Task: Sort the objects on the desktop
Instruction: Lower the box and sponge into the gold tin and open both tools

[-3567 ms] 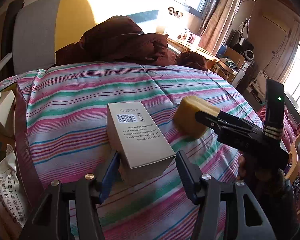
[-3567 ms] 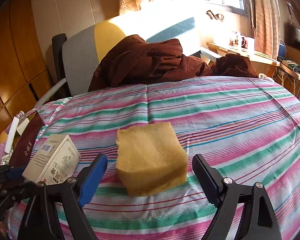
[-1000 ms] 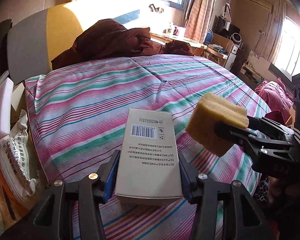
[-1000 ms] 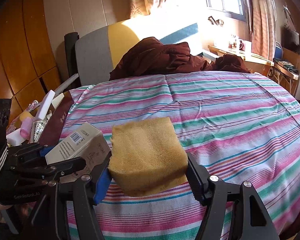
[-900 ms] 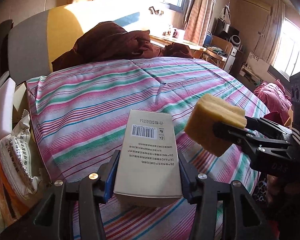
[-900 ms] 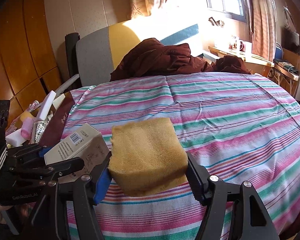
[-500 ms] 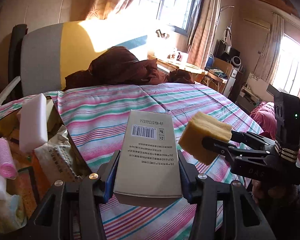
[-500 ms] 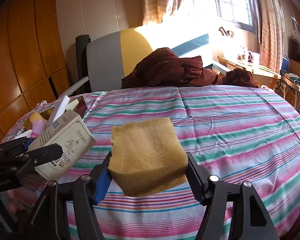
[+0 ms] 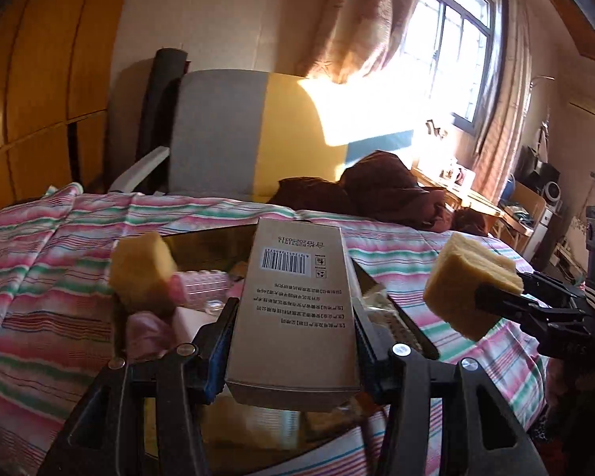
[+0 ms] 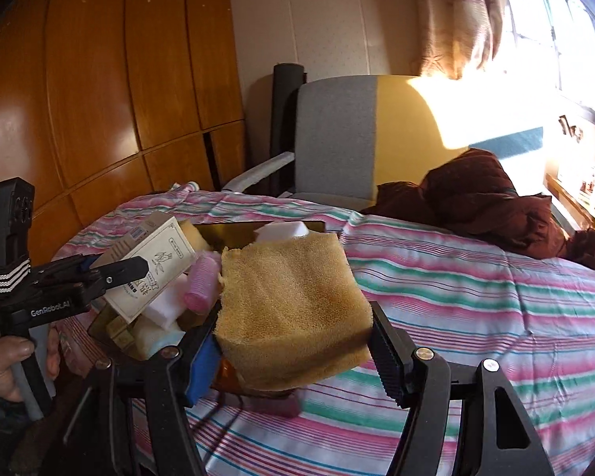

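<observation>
Left gripper (image 9: 293, 341) clamped on a tan carton w/ barcode (image 9: 295, 305), both pads tight on its long sides, barcode face up. Held in the air over a dark, glossy box (image 10: 226, 234) already stuffed w/ odds & ends. Seen from right wrist cam: same carton (image 10: 154, 265) tilted, pinched by left gripper (image 10: 115, 271), a hand (image 10: 4, 361) wrapped round the handle below.

Right gripper (image 10: 293, 341) squeezed on a yellow-brown sponge block (image 10: 293, 309), sponge filling the whole gap betw. the fingers, lifted, near the box's right edge. In left cam, same sponge (image 9: 468, 277) off to the right, apart from the carton.

In the box: a 2nd yellow sponge (image 9: 141, 269) at left, pink hair rollers (image 9: 202, 289), white foam blocks (image 10: 166, 309), a printed packet (image 9: 388, 317); rest too jumbled to tell.

Box sitting on a striped pink/green/white cloth (image 10: 476, 297) over the tabletop. Dark maroon jacket (image 10: 480, 202) heaped at far side. Grey & yellow chair back (image 9: 250, 131) behind, wood panel wall (image 10: 99, 79) at left, curtained window (image 9: 448, 43) bright w/ sun.
</observation>
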Available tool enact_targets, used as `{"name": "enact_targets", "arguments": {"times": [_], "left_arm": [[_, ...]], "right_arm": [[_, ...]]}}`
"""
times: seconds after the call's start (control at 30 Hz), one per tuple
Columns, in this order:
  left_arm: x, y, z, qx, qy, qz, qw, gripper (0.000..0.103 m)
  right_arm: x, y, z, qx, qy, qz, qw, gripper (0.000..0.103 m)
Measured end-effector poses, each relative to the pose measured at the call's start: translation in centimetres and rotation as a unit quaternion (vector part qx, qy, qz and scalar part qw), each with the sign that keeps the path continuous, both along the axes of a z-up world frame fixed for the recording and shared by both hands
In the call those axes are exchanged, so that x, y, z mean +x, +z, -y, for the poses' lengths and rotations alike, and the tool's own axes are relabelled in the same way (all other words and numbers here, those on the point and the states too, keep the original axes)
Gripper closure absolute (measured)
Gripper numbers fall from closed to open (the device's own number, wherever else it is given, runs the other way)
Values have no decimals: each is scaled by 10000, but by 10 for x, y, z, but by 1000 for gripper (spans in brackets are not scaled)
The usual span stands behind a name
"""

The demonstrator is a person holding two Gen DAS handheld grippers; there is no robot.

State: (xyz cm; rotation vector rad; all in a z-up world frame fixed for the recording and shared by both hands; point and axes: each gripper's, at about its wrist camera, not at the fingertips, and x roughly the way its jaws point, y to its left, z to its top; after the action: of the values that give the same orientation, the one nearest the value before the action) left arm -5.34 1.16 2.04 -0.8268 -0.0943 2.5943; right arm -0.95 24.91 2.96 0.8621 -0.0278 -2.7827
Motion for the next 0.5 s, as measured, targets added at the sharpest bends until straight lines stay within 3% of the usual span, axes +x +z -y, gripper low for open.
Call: {"name": "enact_targets", "arguments": {"times": [0.2,0.5], "left_arm": [[-32,-4,37,-6,341,48,9994,50],[-94,-11,25,-272,99,292,9992,50]], "right_arm": [[-37,6,59,90,661,13,9978,35],[-111,-1,85,93,315,184,9993,35]]}}
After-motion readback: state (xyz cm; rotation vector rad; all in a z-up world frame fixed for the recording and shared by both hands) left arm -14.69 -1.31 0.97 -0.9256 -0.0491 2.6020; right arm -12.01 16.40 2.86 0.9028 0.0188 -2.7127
